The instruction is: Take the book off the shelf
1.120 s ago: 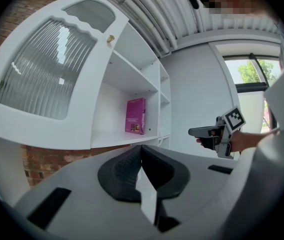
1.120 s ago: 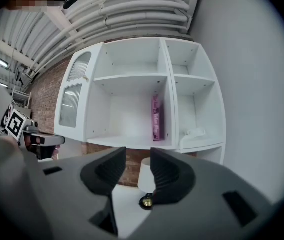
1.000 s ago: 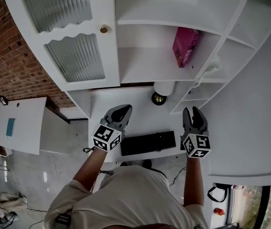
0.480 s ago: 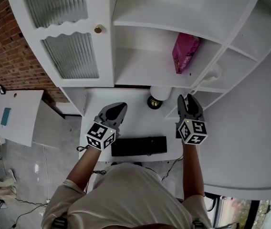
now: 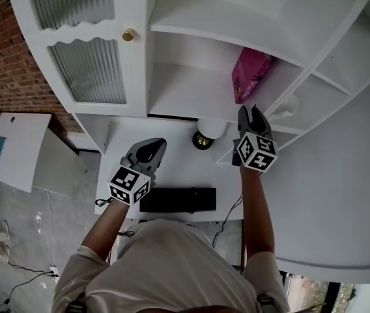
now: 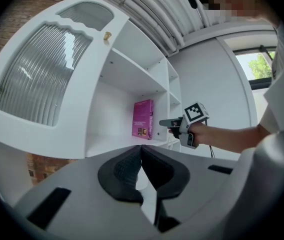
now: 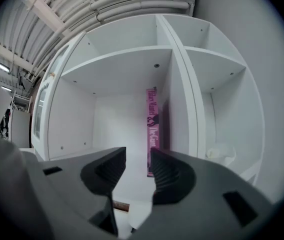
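Observation:
A pink book (image 5: 250, 75) stands upright at the right end of a white shelf (image 5: 185, 96), against the divider. My right gripper (image 5: 251, 112) is raised level in front of that shelf, just short of the book, open and empty. In the right gripper view the book's spine (image 7: 152, 129) shows straight ahead, slightly right of the gap between the right gripper (image 7: 138, 156) jaws. My left gripper (image 5: 151, 147) hangs lower over the desk, shut and empty. The left gripper view shows the left gripper (image 6: 141, 150) with its tips touching, the book (image 6: 143, 119) and the right gripper (image 6: 168, 123) beyond.
A cabinet door with ribbed glass (image 5: 87, 70) and a brass knob (image 5: 128, 35) lies left of the shelf. Below are a white desk (image 5: 116, 142) with a black keyboard (image 5: 177, 199) and a lamp (image 5: 210, 129). A white object (image 5: 288, 104) sits in the compartment right of the book.
My right gripper has moved up and forward from over the desk to the shelf's front, close to the book. The left gripper has stayed about where it was.

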`<action>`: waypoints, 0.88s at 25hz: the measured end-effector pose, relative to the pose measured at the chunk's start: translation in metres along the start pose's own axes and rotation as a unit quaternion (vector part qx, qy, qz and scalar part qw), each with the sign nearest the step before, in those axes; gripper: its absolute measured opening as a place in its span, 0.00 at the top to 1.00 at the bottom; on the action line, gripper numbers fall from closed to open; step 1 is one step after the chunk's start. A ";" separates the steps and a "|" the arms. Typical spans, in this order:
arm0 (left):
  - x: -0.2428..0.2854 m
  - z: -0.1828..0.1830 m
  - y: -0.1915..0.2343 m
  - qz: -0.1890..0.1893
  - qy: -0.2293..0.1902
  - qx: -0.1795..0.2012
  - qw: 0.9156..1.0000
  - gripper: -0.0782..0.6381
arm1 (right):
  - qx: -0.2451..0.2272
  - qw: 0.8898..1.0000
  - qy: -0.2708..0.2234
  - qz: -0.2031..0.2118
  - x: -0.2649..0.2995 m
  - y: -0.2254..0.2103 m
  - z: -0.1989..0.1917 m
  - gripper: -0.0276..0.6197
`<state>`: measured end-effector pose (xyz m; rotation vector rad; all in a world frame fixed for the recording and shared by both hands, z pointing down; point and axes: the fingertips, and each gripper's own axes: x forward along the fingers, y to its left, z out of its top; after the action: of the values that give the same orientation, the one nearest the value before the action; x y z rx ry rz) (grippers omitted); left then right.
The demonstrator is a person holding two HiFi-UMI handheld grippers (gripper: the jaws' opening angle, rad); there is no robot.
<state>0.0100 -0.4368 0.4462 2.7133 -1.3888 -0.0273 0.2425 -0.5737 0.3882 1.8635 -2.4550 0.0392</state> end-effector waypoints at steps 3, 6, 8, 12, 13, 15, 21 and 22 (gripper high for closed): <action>0.002 -0.001 -0.001 0.001 0.000 0.000 1.000 0.90 | 0.012 1.000 0.004 -0.011 0.017 -0.007 0.004 0.74; 0.003 -0.001 0.001 0.004 -0.001 -0.002 1.000 0.90 | 0.019 0.999 0.008 -0.025 0.032 -0.012 0.007 0.73; 0.003 -0.001 0.003 0.006 -0.002 -0.003 1.000 0.90 | 0.022 0.999 0.011 -0.036 0.040 -0.015 0.007 0.72; 0.002 -0.002 0.009 0.013 -0.005 -0.006 1.000 0.90 | 0.025 0.998 0.014 -0.064 0.054 -0.022 0.006 0.70; 0.001 -0.002 0.011 0.015 -0.005 -0.006 1.000 0.90 | 0.025 0.997 0.015 -0.070 0.057 -0.024 0.007 0.69; 0.000 -0.002 0.014 0.019 -0.007 -0.008 1.000 0.90 | 0.023 0.997 0.018 -0.077 0.064 -0.026 0.007 0.68; -0.007 -0.002 0.024 0.034 -0.011 -0.011 0.999 0.90 | 0.019 0.995 0.033 -0.094 0.085 -0.031 0.001 0.66; -0.007 -0.002 0.026 0.036 -0.011 -0.012 0.999 0.90 | 0.019 0.995 0.035 -0.096 0.087 -0.032 -0.001 0.66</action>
<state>-0.0148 -0.4455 0.4507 2.6497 -1.4804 -0.0696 0.2498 -0.6663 0.3937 2.0680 -2.2338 0.1420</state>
